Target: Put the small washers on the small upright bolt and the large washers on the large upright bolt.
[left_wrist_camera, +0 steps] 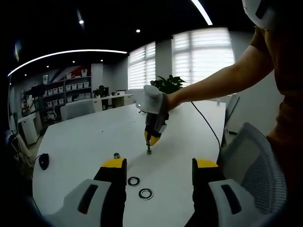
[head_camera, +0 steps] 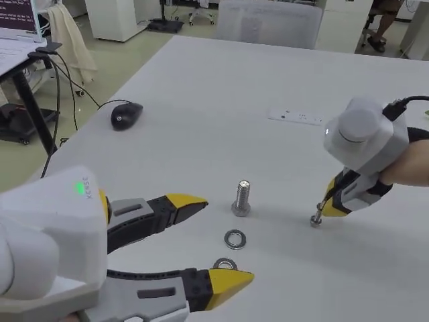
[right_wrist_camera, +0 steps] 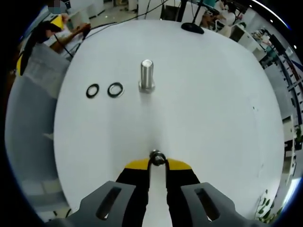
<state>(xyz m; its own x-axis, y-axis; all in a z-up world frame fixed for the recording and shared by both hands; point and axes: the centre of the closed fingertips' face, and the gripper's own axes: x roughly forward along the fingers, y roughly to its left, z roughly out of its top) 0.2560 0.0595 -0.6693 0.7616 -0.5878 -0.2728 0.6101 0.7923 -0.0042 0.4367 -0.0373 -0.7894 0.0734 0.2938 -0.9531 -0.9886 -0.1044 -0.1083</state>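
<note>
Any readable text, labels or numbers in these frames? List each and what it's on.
"XENSE": small, vertical, beside the green light on the white housing of the left gripper; the reading is uncertain.
Text on the monitor screen: too blurred to read.
Marks on the white strip: too small to read.

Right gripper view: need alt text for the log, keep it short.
The right gripper has its fingers nearly closed around the top of the small upright bolt on a white table. Beyond it stands the large upright bolt, with two large washers lying flat to its left in the picture.
</note>
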